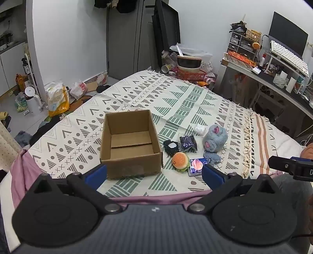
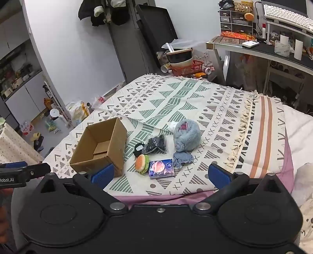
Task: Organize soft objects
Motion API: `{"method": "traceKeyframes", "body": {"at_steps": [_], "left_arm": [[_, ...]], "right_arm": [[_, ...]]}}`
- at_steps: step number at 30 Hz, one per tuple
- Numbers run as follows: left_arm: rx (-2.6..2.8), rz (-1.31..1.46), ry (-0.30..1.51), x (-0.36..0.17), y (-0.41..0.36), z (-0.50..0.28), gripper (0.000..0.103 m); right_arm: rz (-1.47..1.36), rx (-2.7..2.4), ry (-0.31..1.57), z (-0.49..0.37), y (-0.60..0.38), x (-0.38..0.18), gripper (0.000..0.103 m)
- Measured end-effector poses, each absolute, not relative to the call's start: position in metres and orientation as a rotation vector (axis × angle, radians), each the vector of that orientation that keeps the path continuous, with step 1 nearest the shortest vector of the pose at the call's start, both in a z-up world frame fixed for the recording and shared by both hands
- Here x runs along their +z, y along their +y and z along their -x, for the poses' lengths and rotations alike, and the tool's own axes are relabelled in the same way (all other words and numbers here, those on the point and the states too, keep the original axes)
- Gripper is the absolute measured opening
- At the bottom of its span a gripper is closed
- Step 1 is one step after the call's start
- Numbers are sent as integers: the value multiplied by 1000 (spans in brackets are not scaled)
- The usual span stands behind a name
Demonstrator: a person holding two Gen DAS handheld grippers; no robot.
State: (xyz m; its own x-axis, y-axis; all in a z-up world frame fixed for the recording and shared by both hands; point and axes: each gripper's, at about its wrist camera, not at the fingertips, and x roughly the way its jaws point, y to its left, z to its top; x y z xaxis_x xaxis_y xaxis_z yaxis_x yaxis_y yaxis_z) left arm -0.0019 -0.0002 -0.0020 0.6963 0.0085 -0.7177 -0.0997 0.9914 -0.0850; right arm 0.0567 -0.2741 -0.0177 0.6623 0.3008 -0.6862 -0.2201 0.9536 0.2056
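Room: we record white walls, a dark wardrobe point(image 1: 125, 39) at the back, bags and bottles on the floor at left.

Counter point(image 2: 273, 52): at right, carrying a white keyboard point(image 2: 287, 17), a small drawer unit, paper rolls.

Bed point(image 1: 289, 148): covered by a cream throw point(image 1: 137, 91) patterned with green and grey triangles, fringed on its right edge.

Cardboard box point(image 1: 130, 144): open-topped, nothing inside, on the throw's near left.

Soft objects, just right of the box, loosely grouped:
- blue-grey plush toy point(image 1: 215, 139), largest
- dark wrapped packet point(image 1: 188, 143)
- black pouch with white patch point(image 1: 170, 147)
- burger plush point(image 1: 180, 161), near the box corner
- tissue pack point(image 1: 197, 166), touching the burger
- blue crocheted piece point(image 2: 182, 159)

Left hand-held gripper point(image 1: 154, 173): blue pads spread wide, holding nothing.

Right hand-held gripper point(image 2: 160, 175): likewise spread, unloaded.
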Motion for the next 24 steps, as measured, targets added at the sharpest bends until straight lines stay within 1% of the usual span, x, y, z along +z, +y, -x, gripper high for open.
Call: {"method": "traceKeyframes", "body": {"at_steps": [14, 24], "left_arm": [[42, 118, 793, -3, -6, 8, 103], [21, 101, 803, 9, -8, 7, 103]], "right_arm": [[-91, 285, 787, -52, -273, -12, 103], [-72, 275, 778, -50, -274, -7, 103]]}}
